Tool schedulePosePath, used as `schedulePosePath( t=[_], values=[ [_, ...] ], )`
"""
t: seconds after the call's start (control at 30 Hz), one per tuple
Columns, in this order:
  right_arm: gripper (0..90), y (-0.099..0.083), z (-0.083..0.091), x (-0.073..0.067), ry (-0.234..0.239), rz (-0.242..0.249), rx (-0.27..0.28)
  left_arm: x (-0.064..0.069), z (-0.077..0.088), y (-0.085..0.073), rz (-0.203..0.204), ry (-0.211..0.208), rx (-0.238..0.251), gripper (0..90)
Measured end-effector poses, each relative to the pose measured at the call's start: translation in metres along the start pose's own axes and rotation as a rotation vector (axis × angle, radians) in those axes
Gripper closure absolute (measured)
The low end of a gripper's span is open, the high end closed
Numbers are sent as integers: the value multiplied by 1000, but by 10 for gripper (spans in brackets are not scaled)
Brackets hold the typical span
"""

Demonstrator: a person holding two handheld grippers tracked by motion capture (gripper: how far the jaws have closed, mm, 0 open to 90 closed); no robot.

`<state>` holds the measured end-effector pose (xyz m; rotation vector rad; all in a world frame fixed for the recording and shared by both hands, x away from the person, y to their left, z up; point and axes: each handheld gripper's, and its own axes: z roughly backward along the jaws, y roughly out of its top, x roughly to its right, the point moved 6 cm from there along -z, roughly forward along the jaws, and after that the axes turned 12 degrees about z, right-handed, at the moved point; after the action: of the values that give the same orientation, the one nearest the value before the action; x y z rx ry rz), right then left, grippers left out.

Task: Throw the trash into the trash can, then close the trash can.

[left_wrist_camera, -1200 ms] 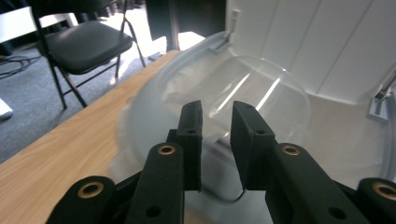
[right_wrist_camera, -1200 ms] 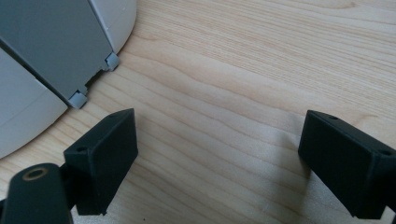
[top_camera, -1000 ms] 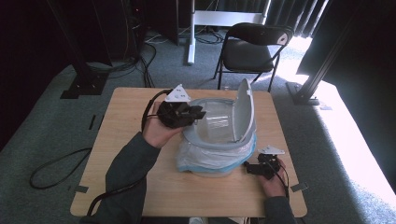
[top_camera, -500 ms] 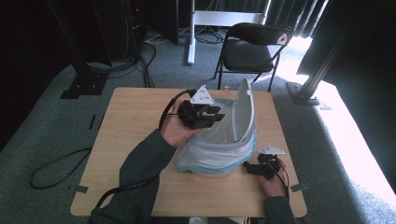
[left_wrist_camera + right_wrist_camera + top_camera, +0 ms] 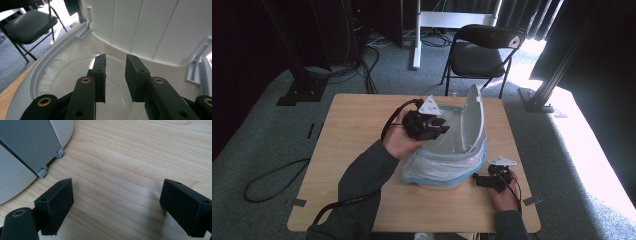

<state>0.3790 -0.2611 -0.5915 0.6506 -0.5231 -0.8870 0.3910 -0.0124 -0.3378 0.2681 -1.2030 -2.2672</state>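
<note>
One bin (image 5: 447, 165) holds a clear liner (image 5: 75, 72); left hand-held gripper (image 5: 115, 75) spread, gripping nothing.

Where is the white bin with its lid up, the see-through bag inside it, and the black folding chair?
White plastic bin (image 5: 439, 172), high view, on its rounded front wall.
White hinged lid (image 5: 473, 120), high view, on its raised inner face.
Clear plastic bag (image 5: 75, 72), left gripper view, on the liner inside.
Black folding chair (image 5: 482, 50), high view, on its seat.

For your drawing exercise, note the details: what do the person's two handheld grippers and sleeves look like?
Both grippers are black. The left gripper carries a grey three-cornered plate, as does the right gripper. Black cables trail from each. The fingers are flat black blocks with small holes and brass-coloured pivots. The sleeves are dark grey-green.
</note>
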Motion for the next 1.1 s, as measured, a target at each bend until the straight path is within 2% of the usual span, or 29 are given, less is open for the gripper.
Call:
schedulePosePath(
  t=[0.23, 0.57, 0.77, 0.97, 1.1],
  values=[
    [110, 0, 0, 0, 0, 0, 0, -9, 14, 4, 57, -33, 71, 664],
    [110, 0, 0, 0, 0, 0, 0, -24, 27, 3, 111, -33, 126, 632],
    [110, 0, 0, 0, 0, 0, 0, -23, 31, 8, 104, -54, 147, 577],
    [110, 0, 0, 0, 0, -1, 0, -22, 29, 16, 96, -99, 164, 568],
    [110, 0, 0, 0, 0, 0, 0, -22, 30, 25, 76, -138, 206, 568]
  ],
)
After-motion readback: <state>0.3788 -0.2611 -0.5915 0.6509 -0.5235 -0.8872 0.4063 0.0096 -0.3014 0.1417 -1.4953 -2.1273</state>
